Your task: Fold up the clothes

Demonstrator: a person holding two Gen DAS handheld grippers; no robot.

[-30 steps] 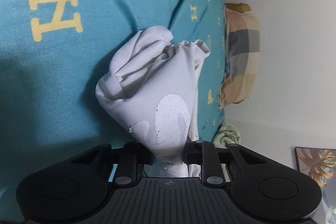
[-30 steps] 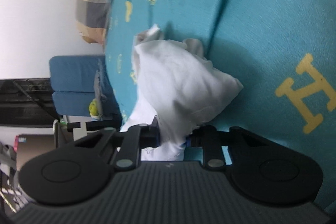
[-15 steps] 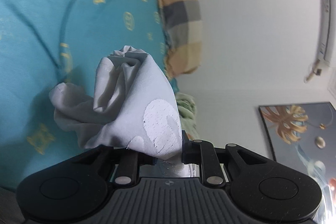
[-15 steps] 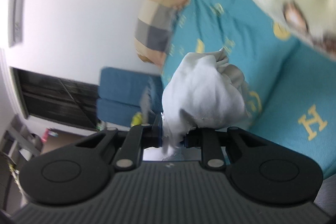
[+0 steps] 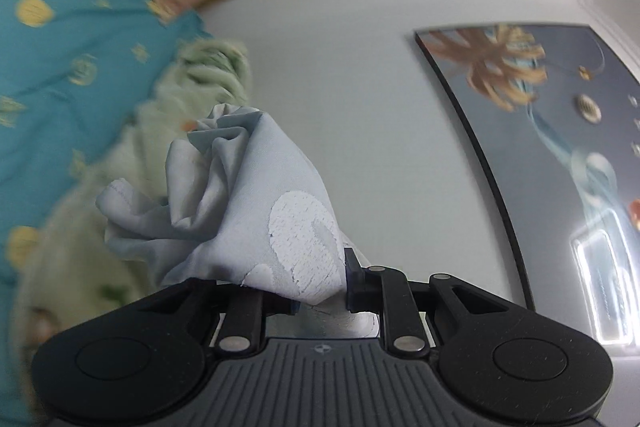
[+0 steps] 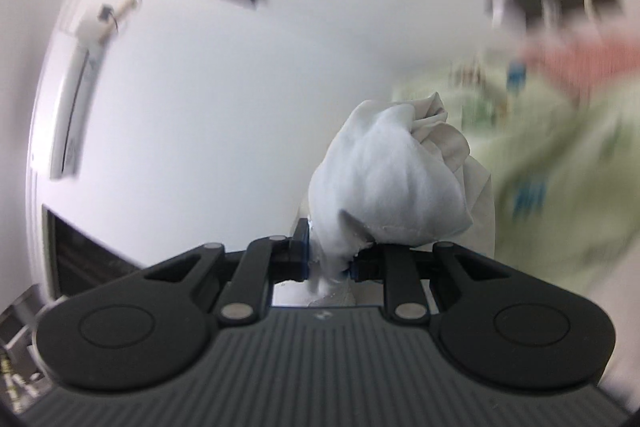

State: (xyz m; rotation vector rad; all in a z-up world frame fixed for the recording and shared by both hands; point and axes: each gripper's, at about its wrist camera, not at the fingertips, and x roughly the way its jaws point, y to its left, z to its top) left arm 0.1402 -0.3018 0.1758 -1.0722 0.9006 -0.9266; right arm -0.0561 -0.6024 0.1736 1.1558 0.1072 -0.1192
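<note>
Aloft, both tilted up toward the white wall (image 5: pixel 360 47): left gripper (image 5: pixel 320 297) clamped on bunched white garment (image 5: pixel 248 211) near teal bedspread (image 5: pixel 72 39), right gripper (image 6: pixel 330 263) pinching another fold of it, pale green clothing (image 6: pixel 560 163) blurred right.

Nothing readable here, honestly. The teal sheet (image 5: pixel 60 39) has yellow marks, but they're too blurred to make out as letters. The white garment (image 5: pixel 256 223) carries a cracked white print (image 5: pixel 304 251), just a shape, no words.

one white garment (image 5: pixel 256 211), two tongs (image 5: pixel 320 297)
</note>
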